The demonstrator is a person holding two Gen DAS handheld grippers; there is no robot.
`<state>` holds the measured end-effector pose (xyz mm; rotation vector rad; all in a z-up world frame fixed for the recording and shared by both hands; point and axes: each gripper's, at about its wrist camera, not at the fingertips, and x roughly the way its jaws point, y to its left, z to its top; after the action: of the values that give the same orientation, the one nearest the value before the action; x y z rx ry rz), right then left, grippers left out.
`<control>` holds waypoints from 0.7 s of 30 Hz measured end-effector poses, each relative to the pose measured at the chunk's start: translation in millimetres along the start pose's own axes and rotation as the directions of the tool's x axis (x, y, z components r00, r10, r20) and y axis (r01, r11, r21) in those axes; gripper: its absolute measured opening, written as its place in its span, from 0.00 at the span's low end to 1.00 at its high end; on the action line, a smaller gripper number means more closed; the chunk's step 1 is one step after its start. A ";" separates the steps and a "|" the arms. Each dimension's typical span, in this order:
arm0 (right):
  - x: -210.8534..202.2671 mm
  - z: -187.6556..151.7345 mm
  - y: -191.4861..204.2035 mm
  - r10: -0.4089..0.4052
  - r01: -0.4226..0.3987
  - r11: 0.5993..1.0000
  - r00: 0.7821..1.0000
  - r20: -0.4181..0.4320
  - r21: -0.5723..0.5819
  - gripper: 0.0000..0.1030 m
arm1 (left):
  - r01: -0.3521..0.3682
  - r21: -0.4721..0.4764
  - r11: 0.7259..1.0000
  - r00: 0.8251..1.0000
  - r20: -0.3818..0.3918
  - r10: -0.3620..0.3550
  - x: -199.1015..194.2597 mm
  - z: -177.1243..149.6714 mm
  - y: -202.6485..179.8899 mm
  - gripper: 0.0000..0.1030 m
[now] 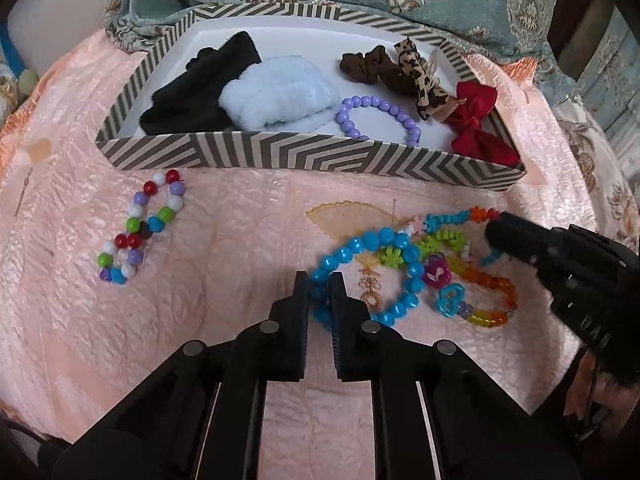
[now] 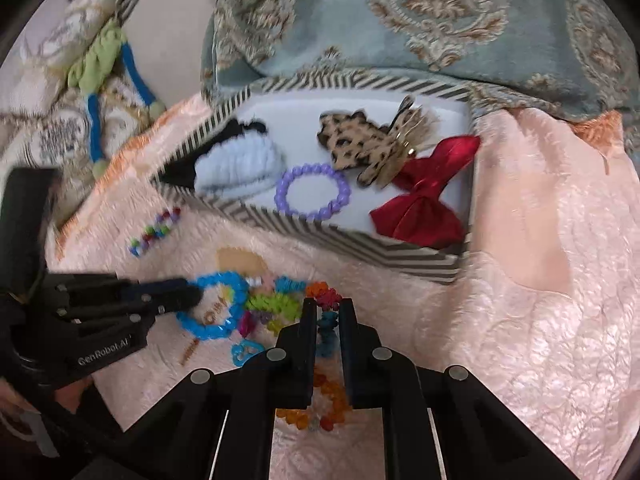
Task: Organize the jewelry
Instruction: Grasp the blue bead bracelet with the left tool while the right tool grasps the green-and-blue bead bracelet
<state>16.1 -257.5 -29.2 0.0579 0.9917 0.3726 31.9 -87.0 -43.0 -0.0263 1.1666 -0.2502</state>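
The left tool (image 1: pixel 319 294) is clenched on the blue bead bracelet (image 1: pixel 372 276); the right tool (image 2: pixel 328 312), just beside it, pinches the multicoloured charm strand (image 2: pixel 329 330) tangled with it on the pink bedspread (image 1: pixel 240 216). Judged step: separating the two; next, draw them apart gently, then lift toward the striped box (image 1: pixel 320 156) ahead. Only the right view shows the strand gripped; the left shows the mixed-bead bracelet (image 1: pixel 140 228) clearly.

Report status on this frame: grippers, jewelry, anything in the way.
Left gripper shut on blue bracelet. Right gripper shut on colourful necklace. The two pieces lie tangled together; may snag. Striped box just behind.
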 end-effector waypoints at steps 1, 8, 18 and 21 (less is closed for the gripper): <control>-6.4 0.9 -0.8 0.007 -0.007 1.000 1.000 0.016 0.012 0.10 | -0.001 -0.002 1.000 1.000 0.009 0.001 -4.7 -1.3 0.6 0.08; -46.6 11.9 11.1 0.038 -0.039 0.999 0.993 0.114 0.011 0.10 | 0.001 -0.008 1.000 0.997 0.071 -0.001 -36.0 0.1 2.6 0.08; -70.5 15.7 9.5 0.037 -0.039 0.999 0.988 0.150 0.015 0.10 | 0.055 -0.034 0.998 0.998 0.034 -0.054 -23.8 2.1 -8.1 0.45; -71.7 13.7 8.1 0.044 -0.047 0.999 0.988 0.150 0.021 0.10 | 0.016 -0.064 0.998 1.000 0.008 -0.016 -5.6 4.8 -7.6 0.45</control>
<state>-10.0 -272.1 37.9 0.1294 0.8473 0.3923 32.8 -93.8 -34.8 -0.0926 1.1673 -0.2271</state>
